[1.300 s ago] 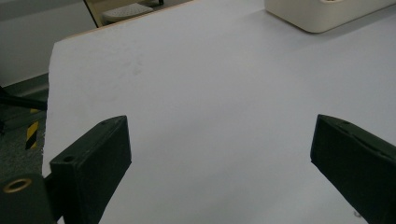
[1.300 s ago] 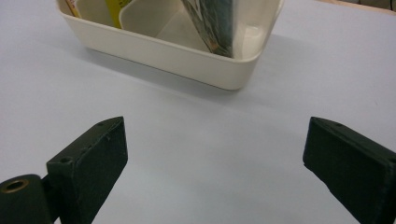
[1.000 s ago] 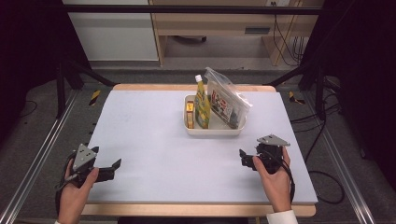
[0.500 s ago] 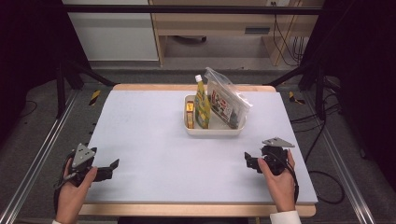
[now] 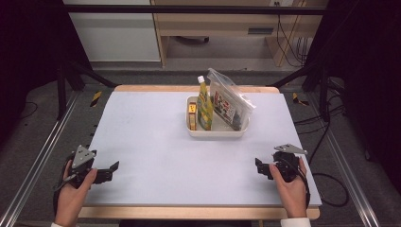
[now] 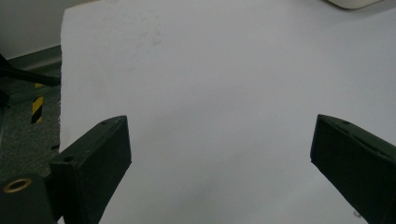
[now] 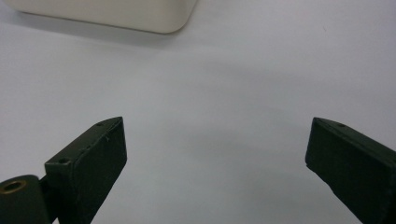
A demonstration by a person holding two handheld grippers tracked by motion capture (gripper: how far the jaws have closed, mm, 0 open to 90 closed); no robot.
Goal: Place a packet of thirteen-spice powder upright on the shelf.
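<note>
A cream tray [image 5: 215, 132] stands at the far middle of the white table [image 5: 156, 137]. In it stand a yellow-green bottle [image 5: 204, 103] with a white cap, a small orange box [image 5: 191, 116] and a clear zip bag [image 5: 230, 100] leaning to the right. My left gripper [image 5: 112, 169] lies low at the table's front left, open, with bare tabletop between its jaws [image 6: 219, 140]. At the front right my right gripper [image 5: 258, 167] is open too, nothing between its jaws [image 7: 215, 144]. The tray's corner [image 7: 140, 16] shows ahead of it.
Metal rails [image 5: 38, 161] run along both sides of the table. A wooden desk [image 5: 222, 23] and cables [image 5: 288, 38] stand beyond the far edge. The table's left edge [image 6: 61, 84] drops to a dark floor with a yellow-black marker [image 6: 36, 108].
Both hands have drawn back toward the front edge of the table, the right one a little lower and nearer me. Both grippers stay open and empty.
</note>
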